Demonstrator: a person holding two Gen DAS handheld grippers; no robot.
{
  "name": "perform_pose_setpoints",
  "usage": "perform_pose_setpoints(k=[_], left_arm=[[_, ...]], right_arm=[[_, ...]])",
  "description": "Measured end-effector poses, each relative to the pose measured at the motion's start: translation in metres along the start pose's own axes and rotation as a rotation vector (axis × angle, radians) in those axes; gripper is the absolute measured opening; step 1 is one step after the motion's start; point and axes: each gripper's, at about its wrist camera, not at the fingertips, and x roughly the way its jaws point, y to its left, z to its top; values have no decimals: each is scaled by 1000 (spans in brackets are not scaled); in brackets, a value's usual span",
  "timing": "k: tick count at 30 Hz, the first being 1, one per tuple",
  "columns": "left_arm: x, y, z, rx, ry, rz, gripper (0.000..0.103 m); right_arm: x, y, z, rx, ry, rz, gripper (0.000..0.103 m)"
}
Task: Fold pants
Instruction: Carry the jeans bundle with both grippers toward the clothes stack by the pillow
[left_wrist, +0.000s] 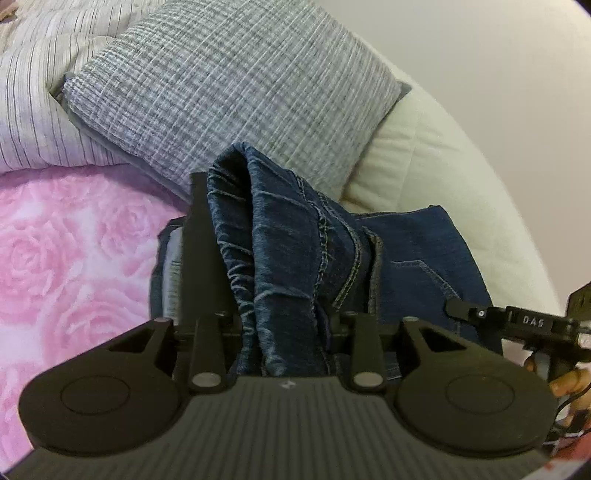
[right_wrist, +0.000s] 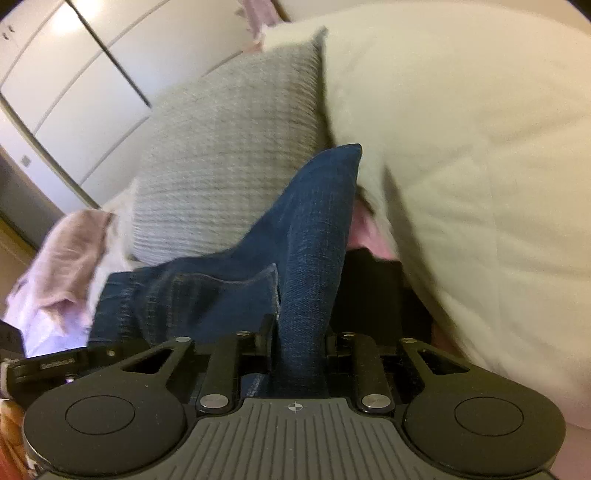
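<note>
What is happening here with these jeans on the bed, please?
A person is folding dark blue denim jeans on a bed with a pink rose-patterned blanket, using two handheld grippers. Bunched denim sits between the fingers of the left gripper, and a fold of the same jeans runs between the fingers of the right gripper. Whether the pads press the cloth cannot be told. A grey woven cushion and a cream quilted pillow lie just behind.

Both tongs (left_wrist: 284, 206) (right_wrist: 314, 280) angled downward
</note>
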Motion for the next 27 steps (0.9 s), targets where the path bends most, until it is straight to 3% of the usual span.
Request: perform_pose_setpoints(k=[2, 5, 8, 10, 11, 12, 14, 17, 20, 22, 24, 27], left_arm=[[4, 7, -4, -17, 8, 26, 41], [-11, 7, -2, -5, -8, 49, 48], [-36, 12, 4, 7, -39, 98, 47], [-53, 13, 13, -22, -83, 147, 37], [-58, 10, 19, -16, -107, 149, 29], [-58, 4, 24, 5, -113, 141, 19], [-51, -20, 32, 117, -107, 125, 14], [-22, -49, 32, 283, -72, 157, 13], [9, -39, 27, 297, -42, 234, 12], [18, -26, 26, 274, -42, 229, 12], [20, -26, 23, 322, -56, 234, 12], [18, -31, 19, 356, -55, 249, 12]], right_arm=[[7, -5, 2, 27, 18, -35, 42], [-7, 0, 9, 36, 7, -89, 49], [-34, 2, 13, -4, -89, -169, 49], [-45, 8, 14, -54, -145, -180, 49], [-47, 14, 15, -98, -166, -181, 42], [-45, 21, 16, -151, -173, -191, 27], [-32, 32, 17, -236, -162, -206, 14], [-9, 39, 14, -314, -167, -222, 12], [19, 34, 3, -400, -129, -280, 12], [31, 34, -4, -466, -119, -309, 12], [37, 41, -6, -528, -105, -337, 12], [30, 44, -4, -515, -83, -349, 12]])
